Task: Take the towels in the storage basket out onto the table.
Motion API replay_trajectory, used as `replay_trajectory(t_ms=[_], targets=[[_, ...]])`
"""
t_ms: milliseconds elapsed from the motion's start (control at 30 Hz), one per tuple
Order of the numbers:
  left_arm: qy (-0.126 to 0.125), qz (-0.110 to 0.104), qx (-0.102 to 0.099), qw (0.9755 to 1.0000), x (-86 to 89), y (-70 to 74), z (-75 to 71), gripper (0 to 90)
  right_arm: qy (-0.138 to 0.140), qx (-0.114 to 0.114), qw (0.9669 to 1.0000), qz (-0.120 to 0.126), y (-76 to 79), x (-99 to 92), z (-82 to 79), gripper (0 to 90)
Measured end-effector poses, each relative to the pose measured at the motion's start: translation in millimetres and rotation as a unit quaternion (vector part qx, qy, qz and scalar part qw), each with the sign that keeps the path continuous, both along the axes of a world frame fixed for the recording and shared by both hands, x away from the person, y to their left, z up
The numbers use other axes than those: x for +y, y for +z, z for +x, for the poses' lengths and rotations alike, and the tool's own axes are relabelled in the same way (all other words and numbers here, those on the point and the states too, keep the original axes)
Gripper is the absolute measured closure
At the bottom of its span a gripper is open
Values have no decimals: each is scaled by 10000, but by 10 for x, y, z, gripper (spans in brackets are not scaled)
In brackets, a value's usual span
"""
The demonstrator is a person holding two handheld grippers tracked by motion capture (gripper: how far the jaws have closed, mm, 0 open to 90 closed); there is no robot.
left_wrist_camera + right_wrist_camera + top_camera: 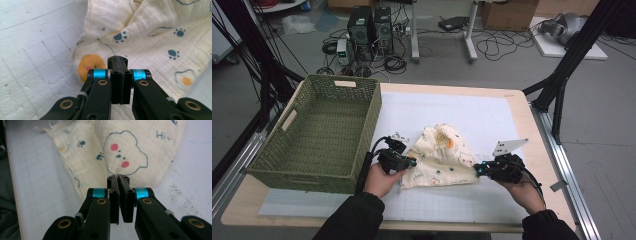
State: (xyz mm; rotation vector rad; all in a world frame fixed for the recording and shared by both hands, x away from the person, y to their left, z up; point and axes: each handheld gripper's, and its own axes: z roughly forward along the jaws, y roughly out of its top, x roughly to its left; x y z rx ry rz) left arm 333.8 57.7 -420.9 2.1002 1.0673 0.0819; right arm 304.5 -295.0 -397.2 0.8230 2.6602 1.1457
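Observation:
A cream cloth (439, 157) printed with paw prints, eggs and a bear lies crumpled on the white gridded mat (462, 112). My left gripper (412, 162) is at the cloth's left edge. In the left gripper view its jaws (117, 59) are pressed together, pinching the cloth (150, 30) at their tips. My right gripper (477, 170) is at the cloth's lower right corner. The right gripper view shows its jaws (118, 177) shut on a fold of the cloth (125, 145) just below the bear print. A hand holds each gripper low over the mat.
An empty green wicker basket (374, 117) stands on the left part of the table, close to my left gripper. The wooden table edge (539, 150) runs along the right. Computer towers (369, 27) and cables sit on the floor beyond, and a black stand leg (562, 75) is at the right.

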Motion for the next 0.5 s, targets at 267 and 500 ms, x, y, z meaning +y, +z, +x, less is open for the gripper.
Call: replay_trajectory(t_ms=[267,500], targets=[[-54,-15,-18,10000,-17,-31,1,823,209,266,9994,-85,-327,345,209,763],[-105,254,4,9996,-63,-122,6,755,-112,-181,9995,220,-180,78,191,730]])
